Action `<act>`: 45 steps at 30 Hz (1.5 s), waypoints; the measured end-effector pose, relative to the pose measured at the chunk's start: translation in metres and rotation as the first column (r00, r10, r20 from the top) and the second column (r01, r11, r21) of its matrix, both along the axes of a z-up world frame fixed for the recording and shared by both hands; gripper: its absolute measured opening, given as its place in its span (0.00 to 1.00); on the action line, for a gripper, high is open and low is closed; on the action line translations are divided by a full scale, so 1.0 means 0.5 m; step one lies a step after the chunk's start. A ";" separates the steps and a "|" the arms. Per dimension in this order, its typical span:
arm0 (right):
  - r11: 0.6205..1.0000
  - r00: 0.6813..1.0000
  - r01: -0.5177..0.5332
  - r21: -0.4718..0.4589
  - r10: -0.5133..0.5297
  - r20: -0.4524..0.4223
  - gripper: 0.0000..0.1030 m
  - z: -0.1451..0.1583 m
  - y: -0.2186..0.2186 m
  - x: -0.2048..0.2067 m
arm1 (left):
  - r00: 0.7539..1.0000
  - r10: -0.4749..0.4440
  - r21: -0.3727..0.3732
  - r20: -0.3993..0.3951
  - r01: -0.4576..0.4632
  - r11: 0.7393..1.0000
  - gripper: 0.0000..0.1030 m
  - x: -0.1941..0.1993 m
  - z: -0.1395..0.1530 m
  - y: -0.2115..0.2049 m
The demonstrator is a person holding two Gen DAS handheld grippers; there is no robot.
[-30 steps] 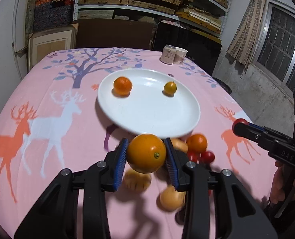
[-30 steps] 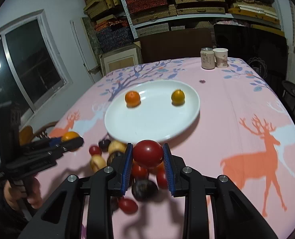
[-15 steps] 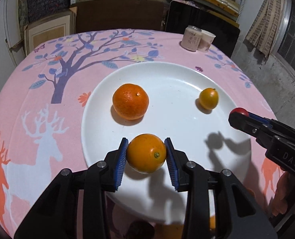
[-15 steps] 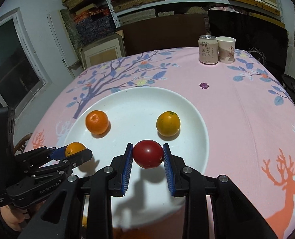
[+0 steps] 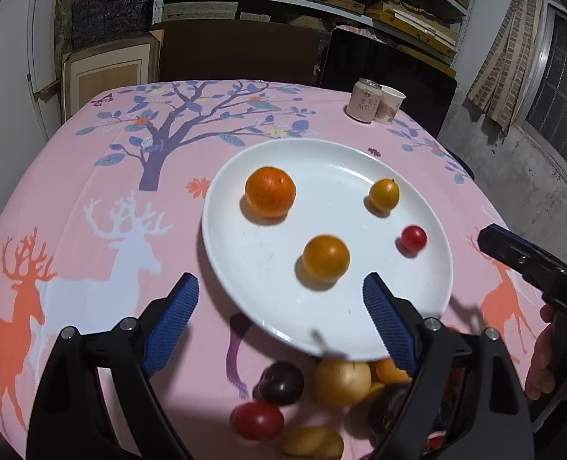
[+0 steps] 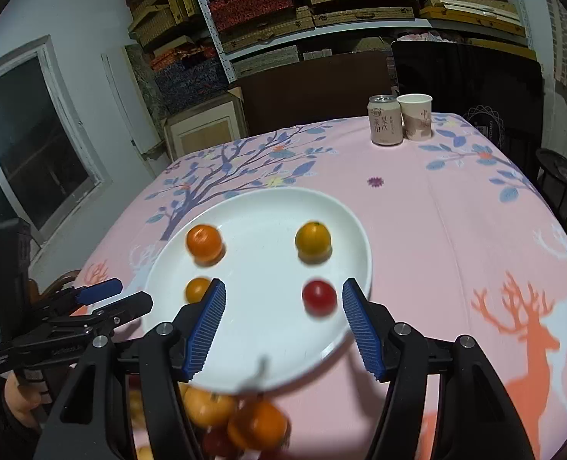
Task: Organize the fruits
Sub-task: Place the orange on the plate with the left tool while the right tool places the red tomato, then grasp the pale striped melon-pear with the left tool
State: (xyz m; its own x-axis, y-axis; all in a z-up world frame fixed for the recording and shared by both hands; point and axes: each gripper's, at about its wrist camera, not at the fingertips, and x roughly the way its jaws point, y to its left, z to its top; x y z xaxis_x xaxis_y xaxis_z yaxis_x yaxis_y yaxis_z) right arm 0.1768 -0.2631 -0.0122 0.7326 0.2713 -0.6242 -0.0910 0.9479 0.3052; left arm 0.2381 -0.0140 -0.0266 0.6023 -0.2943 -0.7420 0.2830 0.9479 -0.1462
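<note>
I see my left gripper (image 5: 279,299) spread wide, with nothing between its blue pads (image 5: 172,322). It is above the near edge of the white plate (image 5: 360,345). My right gripper (image 6: 283,318) is also wide open and holds nothing.

Four fruits lie on the plate, all apart from each other. The big orange (image 5: 270,196) is at the far left side. The small yellow citrus (image 5: 384,193) is at the far right side. The yellow-orange fruit (image 5: 326,258) is near the middle, just beyond the tips of my left gripper. The red tomato (image 6: 319,296) is between the open fingers of my right gripper in its own view, and it touches neither finger.

Near the front rim of the plate, on the pink tablecloth (image 5: 92,176), the pile of remaining fruits (image 5: 306,395) waits: dark plums, red tomatoes, yellow and orange pieces, touching each other.

At the far side of the table stand a drink can (image 6: 384,119) and a paper cup (image 6: 415,115), just beside each other.
</note>
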 end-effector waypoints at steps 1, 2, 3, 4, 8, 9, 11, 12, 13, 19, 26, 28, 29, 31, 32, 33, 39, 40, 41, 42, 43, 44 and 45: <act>1.000 1.000 0.000 -0.002 0.000 -0.004 0.62 -0.004 0.001 -0.024 | 1.000 -0.003 0.005 -0.002 0.003 1.000 0.83 -0.020 -0.003 0.007; 1.000 1.000 0.004 -0.017 -0.004 0.000 0.62 -0.009 0.004 -0.053 | 1.000 -0.003 0.008 0.000 0.003 1.000 0.83 -0.045 -0.007 0.016; 0.999 1.000 0.006 -0.033 -0.006 0.011 0.62 -0.013 0.007 -0.078 | 1.000 -0.003 0.015 0.001 0.003 1.000 0.86 -0.064 -0.013 0.024; 0.999 1.000 0.007 -0.049 -0.005 0.023 0.62 -0.018 0.011 -0.104 | 1.000 -0.001 0.026 0.002 0.001 1.000 0.87 -0.085 -0.020 0.030; 0.997 0.996 0.033 -0.073 -0.027 0.081 0.63 -0.047 0.012 -0.186 | 1.000 -0.014 0.063 -0.002 0.014 0.998 0.87 -0.165 -0.052 0.045; 0.997 0.995 0.043 -0.067 -0.037 0.090 0.63 -0.056 0.008 -0.197 | 1.000 -0.019 0.074 0.004 0.018 0.997 0.87 -0.182 -0.057 0.046; 0.997 0.996 0.062 -0.037 -0.060 0.069 0.63 -0.073 -0.005 -0.205 | 1.000 -0.021 0.094 0.015 0.019 0.995 0.86 -0.204 -0.068 0.045; 0.998 0.995 0.068 0.006 -0.069 0.072 0.63 -0.076 -0.018 -0.208 | 1.000 -0.016 0.092 0.012 0.015 0.996 0.78 -0.208 -0.072 0.046; 0.996 0.993 0.083 0.033 -0.085 0.079 0.63 -0.076 -0.028 -0.209 | 1.000 -0.014 0.080 -0.001 0.014 0.997 0.71 -0.209 -0.076 0.047; 0.989 0.992 0.102 0.111 -0.110 0.065 0.63 -0.091 -0.055 -0.212 | 0.999 -0.043 0.048 -0.024 0.044 0.998 0.65 -0.206 -0.086 0.023; 0.992 0.994 0.077 0.095 -0.084 0.070 0.63 -0.089 -0.037 -0.221 | 0.995 -0.055 0.013 -0.089 0.057 0.998 0.39 -0.183 -0.103 0.001; 0.991 0.994 0.082 0.105 -0.089 0.061 0.63 -0.090 -0.036 -0.220 | 0.995 -0.055 0.003 -0.081 0.056 0.998 0.39 -0.186 -0.099 0.002; 0.992 0.995 0.081 0.101 -0.087 0.059 0.63 -0.089 -0.033 -0.219 | 0.997 -0.048 -0.007 -0.066 0.048 0.999 0.39 -0.190 -0.093 0.008; 0.994 0.996 0.066 0.089 -0.071 0.060 0.63 -0.088 -0.032 -0.219 | 0.999 -0.029 -0.046 -0.028 0.028 0.999 0.39 -0.200 -0.079 0.025; 0.996 0.997 0.048 0.075 -0.052 0.063 0.63 -0.086 -0.024 -0.221 | 1.000 -0.011 -0.074 -0.007 0.010 0.997 0.39 -0.204 -0.071 0.038; 0.998 0.998 0.021 0.056 -0.024 0.061 0.63 -0.085 -0.011 -0.223 | 1.000 0.010 -0.095 0.007 -0.009 0.995 0.39 -0.206 -0.066 0.051; 0.973 0.971 -0.225 -0.047 0.228 0.074 0.63 -0.073 0.094 -0.278 | 0.996 0.084 -0.168 -0.010 -0.085 0.982 0.39 -0.198 -0.066 0.093; 0.964 0.962 -0.261 -0.060 0.264 0.067 0.62 -0.074 0.111 -0.286 | 0.996 0.083 -0.163 -0.010 -0.084 0.983 0.39 -0.198 -0.067 0.092; 0.952 0.952 -0.296 -0.080 0.300 0.055 0.58 -0.076 0.132 -0.293 | 0.997 0.077 -0.159 -0.008 -0.077 0.984 0.39 -0.199 -0.067 0.089; 0.942 0.944 -0.321 -0.097 0.326 0.046 0.56 -0.078 0.149 -0.297 | 0.998 0.069 -0.155 -0.006 -0.069 0.985 0.39 -0.199 -0.067 0.086; 0.936 0.939 -0.334 -0.106 0.340 0.041 0.52 -0.080 0.158 -0.299 | 0.998 0.065 -0.149 -0.003 -0.064 0.987 0.39 -0.201 -0.067 0.083; 0.933 0.937 -0.342 -0.115 0.348 0.037 0.49 -0.081 0.168 -0.298 | 0.998 0.058 -0.141 -0.002 -0.058 0.988 0.39 -0.202 -0.068 0.079; 0.932 0.937 -0.343 -0.117 0.349 0.033 0.47 -0.082 0.173 -0.296 | 0.999 0.054 -0.137 -0.001 -0.053 0.989 0.39 -0.202 -0.068 0.076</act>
State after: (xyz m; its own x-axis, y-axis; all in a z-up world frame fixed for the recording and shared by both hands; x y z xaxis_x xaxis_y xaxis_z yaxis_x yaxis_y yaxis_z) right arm 0.0287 -0.1765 -0.0532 0.6378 0.4465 -0.6275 -0.4319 0.8820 0.1886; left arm 0.1369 0.0241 -0.0608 0.6220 -0.3607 -0.6950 0.2332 0.9327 -0.2753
